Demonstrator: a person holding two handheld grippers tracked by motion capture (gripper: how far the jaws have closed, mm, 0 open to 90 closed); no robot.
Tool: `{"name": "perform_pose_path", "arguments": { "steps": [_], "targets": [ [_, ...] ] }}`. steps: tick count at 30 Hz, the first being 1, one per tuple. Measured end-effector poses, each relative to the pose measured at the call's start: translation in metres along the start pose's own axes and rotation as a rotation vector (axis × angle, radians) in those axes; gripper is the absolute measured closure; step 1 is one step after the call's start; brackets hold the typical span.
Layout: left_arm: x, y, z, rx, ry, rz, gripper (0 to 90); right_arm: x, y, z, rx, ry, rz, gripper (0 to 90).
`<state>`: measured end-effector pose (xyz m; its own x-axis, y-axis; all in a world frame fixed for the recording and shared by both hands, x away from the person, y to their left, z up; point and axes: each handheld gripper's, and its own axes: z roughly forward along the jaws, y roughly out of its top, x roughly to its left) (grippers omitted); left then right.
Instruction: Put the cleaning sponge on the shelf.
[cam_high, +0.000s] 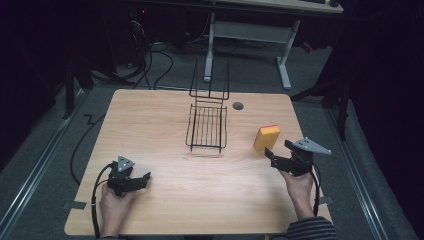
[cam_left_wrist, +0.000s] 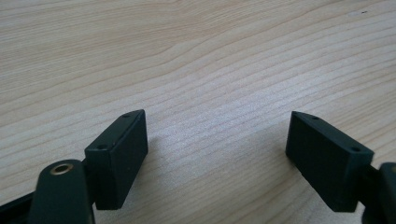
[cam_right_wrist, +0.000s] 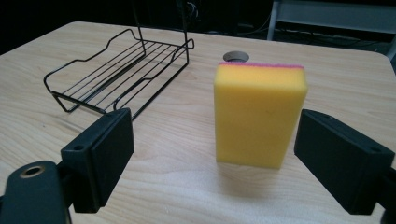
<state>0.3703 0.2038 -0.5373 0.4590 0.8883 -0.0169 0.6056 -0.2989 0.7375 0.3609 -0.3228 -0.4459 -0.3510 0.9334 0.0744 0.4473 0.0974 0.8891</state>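
A yellow sponge (cam_high: 266, 137) with a pink top layer stands upright on the wooden table (cam_high: 200, 205), right of a black wire rack (cam_high: 207, 127). My right gripper (cam_high: 277, 149) is just in front of the sponge and points at it. In the right gripper view the sponge (cam_right_wrist: 259, 114) stands just beyond my right gripper (cam_right_wrist: 212, 128), whose jaws are apart and touch nothing; the rack (cam_right_wrist: 121, 70) lies to the left. My left gripper (cam_high: 144, 178) rests near the table's front left. In the left gripper view its jaws (cam_left_wrist: 217, 140) stand wide apart over bare wood.
A round cable hole (cam_high: 238, 105) sits in the table behind the sponge. The rack has a tall wire back at its far end. Beyond the table stand a white desk frame (cam_high: 250, 30) and cables on the floor.
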Motion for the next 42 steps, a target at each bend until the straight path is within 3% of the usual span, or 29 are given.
{"name": "perform_pose_path", "arguments": {
  "steps": [18,28,42],
  "targets": [
    [0.000,0.000,0.000,0.001,0.000,0.001,21.5,-0.010,0.023,0.022,-0.016,-0.049,0.019,4.2],
    [0.000,0.000,0.000,0.000,-0.001,0.000,21.5,-0.017,0.018,0.040,-0.002,-0.074,0.044,0.2],
    [0.000,0.000,0.000,0.000,-0.001,0.000,21.5,-0.020,0.012,0.060,0.013,-0.097,0.039,0.2]
  ]
}}
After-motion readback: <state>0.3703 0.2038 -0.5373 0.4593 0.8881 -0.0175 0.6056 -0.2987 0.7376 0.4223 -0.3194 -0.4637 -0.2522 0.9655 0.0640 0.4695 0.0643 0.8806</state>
